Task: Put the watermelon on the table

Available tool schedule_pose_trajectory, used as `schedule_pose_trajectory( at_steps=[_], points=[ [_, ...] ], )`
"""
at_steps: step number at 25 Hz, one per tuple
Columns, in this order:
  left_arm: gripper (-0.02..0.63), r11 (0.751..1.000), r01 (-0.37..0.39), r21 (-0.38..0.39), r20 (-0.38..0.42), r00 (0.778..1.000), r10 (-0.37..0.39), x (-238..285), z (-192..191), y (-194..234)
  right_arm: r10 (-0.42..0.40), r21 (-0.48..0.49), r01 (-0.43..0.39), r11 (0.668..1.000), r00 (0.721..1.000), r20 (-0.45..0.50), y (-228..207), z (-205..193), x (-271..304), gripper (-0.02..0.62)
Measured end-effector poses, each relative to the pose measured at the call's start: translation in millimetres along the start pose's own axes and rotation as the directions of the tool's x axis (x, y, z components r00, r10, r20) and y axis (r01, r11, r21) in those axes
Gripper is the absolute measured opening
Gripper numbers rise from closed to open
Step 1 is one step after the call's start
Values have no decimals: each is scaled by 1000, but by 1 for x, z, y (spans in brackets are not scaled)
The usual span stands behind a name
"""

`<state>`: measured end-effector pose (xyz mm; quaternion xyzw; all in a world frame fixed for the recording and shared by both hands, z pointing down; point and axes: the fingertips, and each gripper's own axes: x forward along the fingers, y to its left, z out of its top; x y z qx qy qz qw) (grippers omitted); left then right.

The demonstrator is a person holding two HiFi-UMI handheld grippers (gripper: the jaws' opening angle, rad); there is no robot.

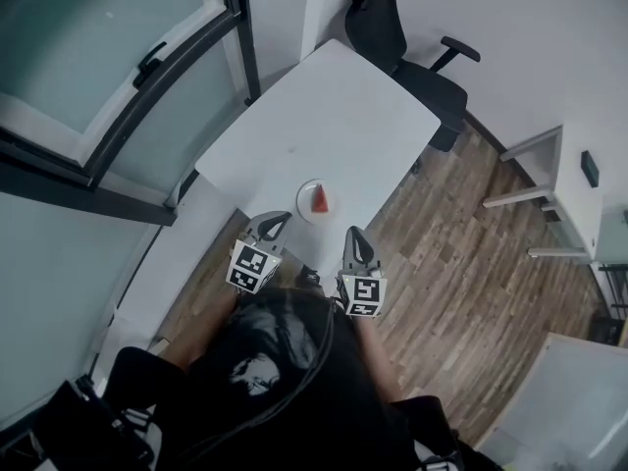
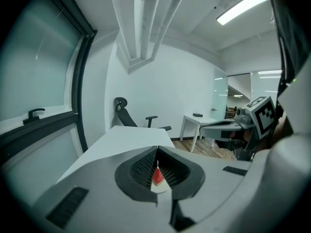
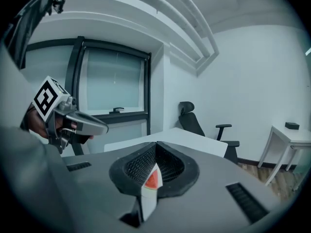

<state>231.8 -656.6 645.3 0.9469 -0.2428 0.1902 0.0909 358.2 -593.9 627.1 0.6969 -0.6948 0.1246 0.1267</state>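
- Looking down from the head view, I see the watermelon wedge (image 1: pixel 320 200) lying on a small white plate (image 1: pixel 303 207). It has not yet been put on the desk (image 1: pixel 324 116).
- The plate sits on the desk just in from the edge nearest me, and bare white desk stretches beyond it towards the black office chair (image 1: pixel 402 47).
- The left gripper (image 1: pixel 278 219) is clenched with nothing in it. In its own view the jaws meet at the tips, and the red wedge only shows beyond them through the gap behind the tips.
- The right gripper (image 1: pixel 353 234) is likewise clenched and empty, with the wedge and the plate's white rim visible past its closed tips.
- Both grippers hover on my side of the plate, one to each side. Neither touches the plate.
- The relation that matters is that the wedge lies straight ahead of me, between the two grippers and just beyond their tips.
- I judge neither gripper clearly nearer, though the left tip may be marginally closer to the plate.
- The wedge seems to stand with its long axis running away from me, pointed end farthest, though it is small here and I hold that loosely.
- My guess is that whichever gripper goes must open first, then close across the wedge's flat red faces.
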Motion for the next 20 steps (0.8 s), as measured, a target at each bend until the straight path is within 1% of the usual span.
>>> schedule_pose_trajectory(
  at_steps=[1,4,6,8,11,20],
  points=[
    [6,1000,-1,-2,-20,1000,1,1,-7,-3,-12,5,12,1000,1000,6,-3,1,-3,11],
    [6,999,-13,-42,-81,997,10,3,-27,-8,-28,20,28,999,1000,13,-9,0,-10,11],
    [6,999,-23,-41,-105,994,19,3,-33,-8,-25,25,24,999,999,22,-8,0,-11,11],
    [6,999,-31,-33,-101,994,28,0,-33,-6,-20,26,19,999,999,28,-5,1,-12,11],
    [6,998,-41,-42,-102,994,36,-5,-35,-6,-9,22,9,1000,1000,29,0,1,-14,11],
    [6,998,-43,-53,-97,995,38,-14,-36,-3,17,28,-18,999,999,28,11,0,-13,11]
  ],
)
